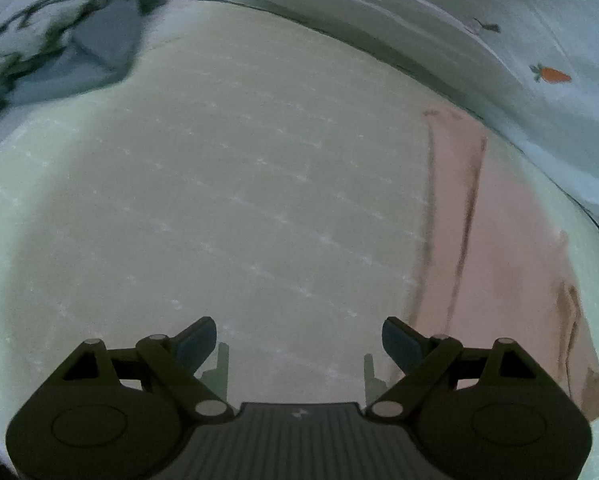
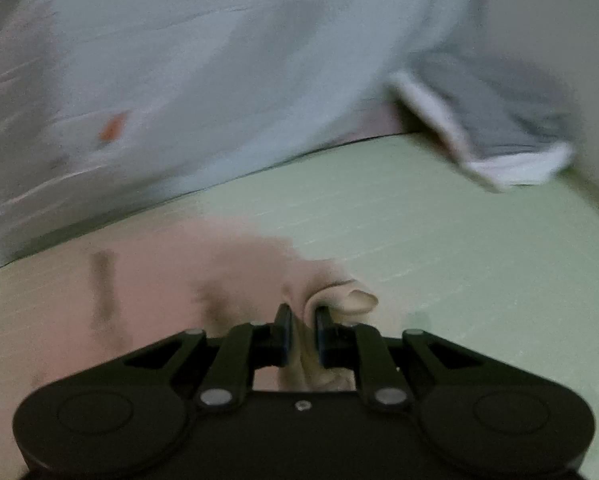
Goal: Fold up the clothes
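A pale pink garment [image 1: 495, 248] with dark seam lines lies spread on a light green surface [image 1: 227, 184] at the right of the left wrist view. My left gripper [image 1: 299, 340] hovers over the green surface beside it, open, with nothing between its fingers. In the right wrist view the same pink garment [image 2: 167, 276] lies at the lower left, and my right gripper [image 2: 301, 320] is shut on a bunched fold of it that sticks up between the pads. That view is blurred.
A white sheet with a carrot print [image 1: 551, 74] lies along the far edge of the surface. A patterned dark and white cloth pile [image 1: 59, 36] sits at the far left. A grey and white folded piece [image 2: 495, 120] rests at the far right.
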### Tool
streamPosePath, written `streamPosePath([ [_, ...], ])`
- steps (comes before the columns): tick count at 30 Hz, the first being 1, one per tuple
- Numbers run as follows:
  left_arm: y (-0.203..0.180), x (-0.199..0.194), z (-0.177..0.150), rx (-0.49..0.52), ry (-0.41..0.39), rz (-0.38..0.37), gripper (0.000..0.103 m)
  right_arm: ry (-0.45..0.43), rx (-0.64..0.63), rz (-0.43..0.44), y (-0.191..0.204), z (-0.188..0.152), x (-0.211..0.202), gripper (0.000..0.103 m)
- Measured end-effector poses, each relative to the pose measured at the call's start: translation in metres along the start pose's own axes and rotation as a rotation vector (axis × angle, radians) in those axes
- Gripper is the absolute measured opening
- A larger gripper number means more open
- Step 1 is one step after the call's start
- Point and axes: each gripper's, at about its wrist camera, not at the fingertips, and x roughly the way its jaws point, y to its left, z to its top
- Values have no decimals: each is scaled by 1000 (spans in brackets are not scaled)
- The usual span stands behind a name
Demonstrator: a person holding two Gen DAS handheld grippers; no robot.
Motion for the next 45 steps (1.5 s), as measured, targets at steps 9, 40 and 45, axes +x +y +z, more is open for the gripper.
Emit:
streamPosePath([
  [9,47,-23,7,7,-30,29,90,94,-117,244,116,-51,-11,77],
  [40,-202,88,-21,473,80,-175,47,213,39,-249,-95,-44,26,103],
  [45,-204,86,-16,529,54,-207,10,232,3,-220,-80,-50,33,103],
])
